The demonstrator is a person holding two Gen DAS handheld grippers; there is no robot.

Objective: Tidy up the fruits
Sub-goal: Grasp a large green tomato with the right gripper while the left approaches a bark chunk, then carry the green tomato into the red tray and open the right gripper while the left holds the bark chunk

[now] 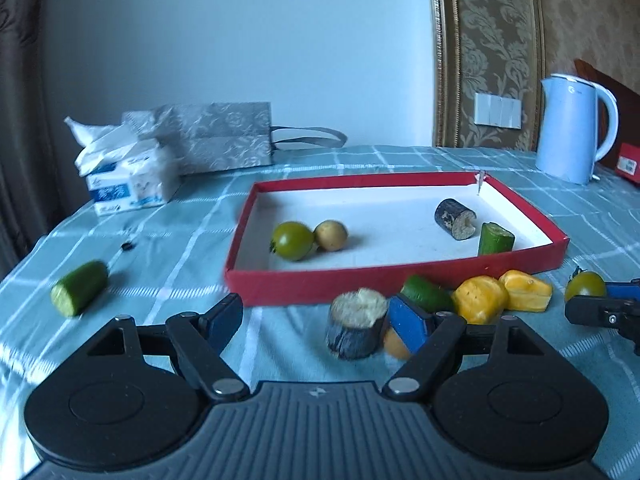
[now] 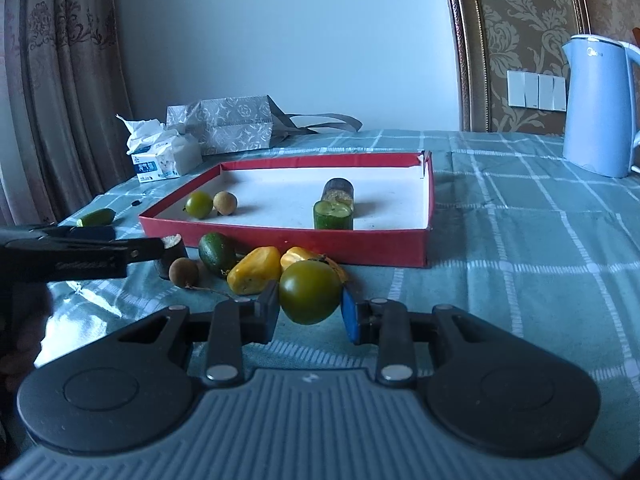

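Gripping green tomato between right claw pads, above tablecloth

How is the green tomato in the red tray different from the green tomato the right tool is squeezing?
The round green tomato in the red tray sits loose on the tray's white floor, touching a small tan round fruit. The round green tomato in the right tool is outside the tray, clamped between the tool's pads above the checked teal tablecloth. Both are smooth, round and green.
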